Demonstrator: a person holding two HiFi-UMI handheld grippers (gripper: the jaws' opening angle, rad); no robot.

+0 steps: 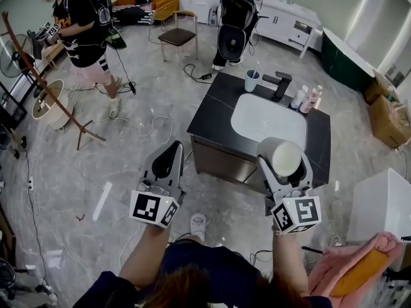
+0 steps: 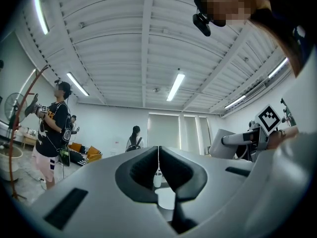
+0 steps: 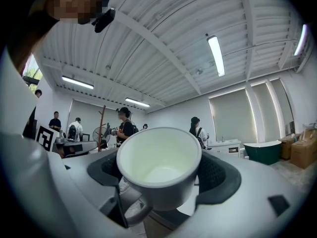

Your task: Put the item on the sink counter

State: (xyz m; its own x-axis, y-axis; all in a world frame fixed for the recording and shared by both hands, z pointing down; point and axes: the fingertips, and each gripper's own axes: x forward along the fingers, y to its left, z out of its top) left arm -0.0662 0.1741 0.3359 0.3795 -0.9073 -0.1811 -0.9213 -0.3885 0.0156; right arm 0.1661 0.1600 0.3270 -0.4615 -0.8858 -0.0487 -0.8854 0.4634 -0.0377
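Observation:
A white mug [image 1: 283, 156] sits upright between the jaws of my right gripper [image 1: 285, 165], which is shut on it; in the right gripper view the mug [image 3: 159, 167] fills the middle, empty inside, its handle low at the left. It hangs in the air at the near edge of the dark sink counter [image 1: 216, 111] with its white basin [image 1: 270, 120]. My left gripper [image 1: 168, 160] is shut with nothing in it, held over the floor left of the counter; in the left gripper view its jaws [image 2: 158, 166] meet in a thin line.
On the counter's far side stand a blue cup [image 1: 252, 80], a black faucet [image 1: 280, 85] and bottles [image 1: 306, 99]. A person [image 1: 87, 34] stands at the far left near a coat rack [image 1: 38, 76]. Cables lie on the floor. A pink towel [image 1: 355, 269] lies at the lower right.

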